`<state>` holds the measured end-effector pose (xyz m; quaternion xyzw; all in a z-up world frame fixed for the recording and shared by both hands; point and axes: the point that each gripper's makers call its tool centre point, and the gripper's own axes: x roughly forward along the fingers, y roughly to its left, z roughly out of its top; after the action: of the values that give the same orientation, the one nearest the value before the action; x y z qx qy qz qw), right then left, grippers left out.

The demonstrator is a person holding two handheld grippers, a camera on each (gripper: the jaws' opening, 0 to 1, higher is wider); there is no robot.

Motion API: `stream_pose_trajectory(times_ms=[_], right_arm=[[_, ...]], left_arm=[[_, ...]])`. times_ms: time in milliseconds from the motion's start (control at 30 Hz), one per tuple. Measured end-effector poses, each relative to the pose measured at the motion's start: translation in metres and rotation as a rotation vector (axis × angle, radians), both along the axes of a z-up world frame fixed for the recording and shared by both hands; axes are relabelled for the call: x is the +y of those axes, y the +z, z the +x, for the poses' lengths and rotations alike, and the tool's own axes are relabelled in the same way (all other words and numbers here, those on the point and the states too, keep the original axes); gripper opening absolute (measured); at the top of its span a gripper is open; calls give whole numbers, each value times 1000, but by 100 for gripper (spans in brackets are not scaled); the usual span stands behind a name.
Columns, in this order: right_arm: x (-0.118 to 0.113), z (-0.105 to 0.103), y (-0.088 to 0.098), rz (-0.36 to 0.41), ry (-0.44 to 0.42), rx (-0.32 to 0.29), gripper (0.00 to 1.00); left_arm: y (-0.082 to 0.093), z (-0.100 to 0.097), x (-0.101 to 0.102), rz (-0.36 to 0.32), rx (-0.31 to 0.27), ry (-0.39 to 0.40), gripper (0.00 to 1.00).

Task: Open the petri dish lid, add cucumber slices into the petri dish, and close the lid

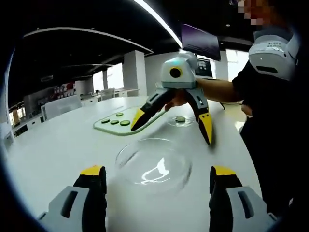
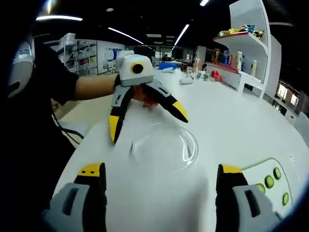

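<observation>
Left tool point(image 1: 157, 181) jaws apart at frame bottom, nothing between them. Clear petri dish lid point(image 1: 153, 166) lies on white desk point(image 1: 58, 150) at centre. Right tool point(image 1: 173, 129) apart, hovering above centre. Petri dish point(image 1: 180, 120) with one slice behind it. Cucumber slices point(image 1: 115, 120) on green tray point(image 1: 104, 126), centre left.

left gripper point(image 1: 153, 180): jaws wide apart | right gripper point(image 2: 159, 181): jaws spread (both empty)

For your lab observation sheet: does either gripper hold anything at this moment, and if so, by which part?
Nothing is held. The left gripper and right gripper are both open, above the white table, near the clear petri dish lid.
</observation>
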<state>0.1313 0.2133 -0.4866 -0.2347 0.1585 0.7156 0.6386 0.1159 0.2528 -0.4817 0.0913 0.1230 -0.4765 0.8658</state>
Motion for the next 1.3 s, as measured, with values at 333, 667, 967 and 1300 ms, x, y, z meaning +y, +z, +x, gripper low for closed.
stream_pose_trajectory(times_ms=[333, 667, 967, 1300], right_arm=[[8, 1, -11, -39, 55, 0, 76], [15, 1, -16, 5, 69, 39, 72], [19, -1, -9, 28, 76, 41, 56], [21, -2, -8, 43, 66, 42, 57]], left_arm=[[-10, 0, 1, 11, 33, -65, 78], [-10, 10, 3, -12, 46, -74, 67], [-9, 12, 1, -18, 37, -71, 62], [-8, 10, 0, -22, 24, -57, 61]])
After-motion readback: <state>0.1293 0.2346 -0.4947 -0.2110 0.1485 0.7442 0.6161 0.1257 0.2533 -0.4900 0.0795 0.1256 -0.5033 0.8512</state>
